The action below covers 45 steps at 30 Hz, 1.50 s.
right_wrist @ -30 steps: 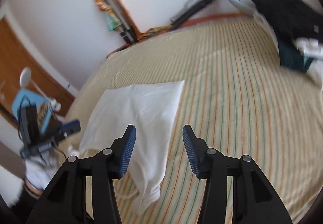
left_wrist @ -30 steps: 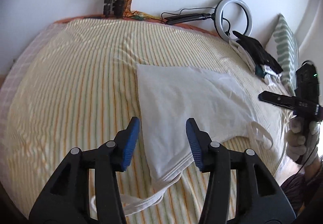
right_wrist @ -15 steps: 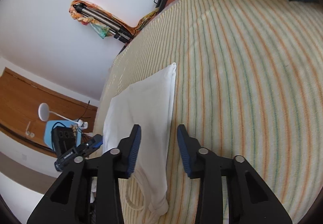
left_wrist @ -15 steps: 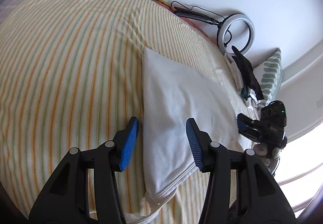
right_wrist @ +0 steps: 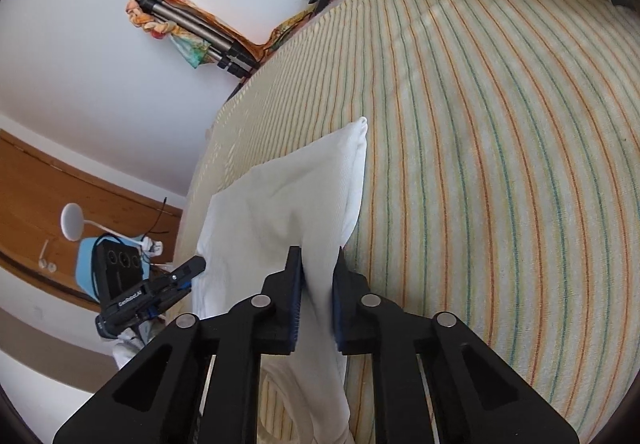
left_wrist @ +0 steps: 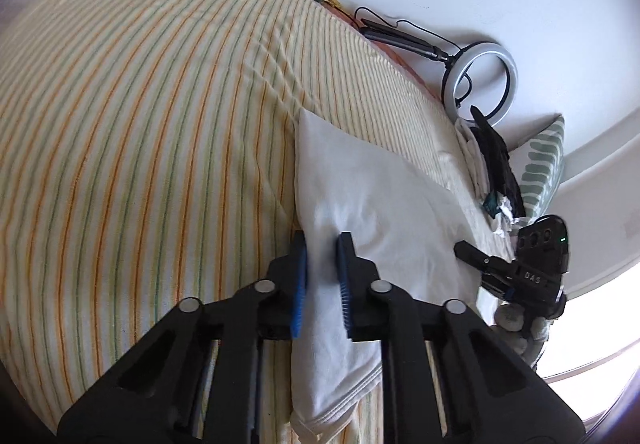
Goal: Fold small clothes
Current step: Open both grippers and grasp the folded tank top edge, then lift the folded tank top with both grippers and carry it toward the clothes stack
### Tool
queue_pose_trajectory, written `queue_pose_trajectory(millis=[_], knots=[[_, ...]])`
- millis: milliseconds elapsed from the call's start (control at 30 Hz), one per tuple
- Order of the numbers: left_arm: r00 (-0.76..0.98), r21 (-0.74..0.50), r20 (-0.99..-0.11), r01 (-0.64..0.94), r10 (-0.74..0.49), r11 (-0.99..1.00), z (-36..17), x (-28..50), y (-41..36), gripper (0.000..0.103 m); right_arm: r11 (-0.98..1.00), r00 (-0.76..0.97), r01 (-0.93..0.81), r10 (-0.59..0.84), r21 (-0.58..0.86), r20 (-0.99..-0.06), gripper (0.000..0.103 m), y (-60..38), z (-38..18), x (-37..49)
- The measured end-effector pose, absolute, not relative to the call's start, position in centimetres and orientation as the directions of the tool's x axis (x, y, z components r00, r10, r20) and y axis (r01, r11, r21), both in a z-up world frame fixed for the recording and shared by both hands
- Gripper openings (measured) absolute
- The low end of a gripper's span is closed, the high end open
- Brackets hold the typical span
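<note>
A white garment (left_wrist: 372, 203) lies folded flat on the striped bedsheet (left_wrist: 140, 131); it also shows in the right wrist view (right_wrist: 280, 211). My left gripper (left_wrist: 322, 276) straddles the garment's left edge, its blue pads narrowed around the cloth with a small gap still showing. My right gripper (right_wrist: 316, 296) straddles the garment's right edge in the same way, cloth running between its pads. Each gripper shows in the other's view: the right one (left_wrist: 520, 268), the left one (right_wrist: 152, 292).
A ring light (left_wrist: 480, 79) and a tripod (right_wrist: 200, 31) lean at the wall behind the bed. A pile of dark and white clothes (left_wrist: 492, 163) and a patterned pillow (left_wrist: 540, 163) lie at the bed's far right. A lamp (right_wrist: 74, 224) stands beside the bed.
Both grippers have moved down onto the garment's opposite side edges and their jaws have narrowed from wide open to nearly closed around the cloth.
</note>
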State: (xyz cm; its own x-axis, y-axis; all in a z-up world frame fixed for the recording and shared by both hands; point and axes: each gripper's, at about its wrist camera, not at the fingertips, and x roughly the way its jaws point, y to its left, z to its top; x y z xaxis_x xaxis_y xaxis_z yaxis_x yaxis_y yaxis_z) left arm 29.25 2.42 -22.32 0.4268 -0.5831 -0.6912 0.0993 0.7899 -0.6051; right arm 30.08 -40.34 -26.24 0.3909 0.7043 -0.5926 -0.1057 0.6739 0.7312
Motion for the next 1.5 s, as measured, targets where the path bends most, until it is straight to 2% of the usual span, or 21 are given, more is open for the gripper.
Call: queue_pose_trajectory(millis=[233,333,733,1133,1500], knots=[[0.534,-0.409,-0.721,0.187,-0.442,0.893,-20.0,27.3,0.1,0.004,0.813,0.481,-0.214,0.57,0.541,-0.666,0.007,-37.7,-23.1,29.0],[0.557,-0.389,-0.713,0.192,-0.426,0.901,-19.4,26.8,-0.3,0.004,0.843,0.514,-0.259,0.533,0.471,-0.672,0.007,-36.6,-21.9,28.3],[0.653,-0.242,-0.663,0.277,-0.367,0.93,-15.0,23.1,-4.1,0.004,0.864,0.587,-0.33,0.503,0.38,-0.634,0.006,-35.8,-18.0,25.5],[0.67,-0.205,-0.614,0.377,-0.418,0.903,-11.5,20.4,-9.3,0.003,0.887,0.66,-0.326,0.461,0.326,-0.593,0.006,-38.2,-14.9,22.7],[0.648,-0.198,-0.603,0.443,-0.465,0.874,-10.5,21.4,-15.0,0.003,0.906,0.707,-0.271,0.416,0.325,-0.572,0.006,-42.8,-13.8,22.5]])
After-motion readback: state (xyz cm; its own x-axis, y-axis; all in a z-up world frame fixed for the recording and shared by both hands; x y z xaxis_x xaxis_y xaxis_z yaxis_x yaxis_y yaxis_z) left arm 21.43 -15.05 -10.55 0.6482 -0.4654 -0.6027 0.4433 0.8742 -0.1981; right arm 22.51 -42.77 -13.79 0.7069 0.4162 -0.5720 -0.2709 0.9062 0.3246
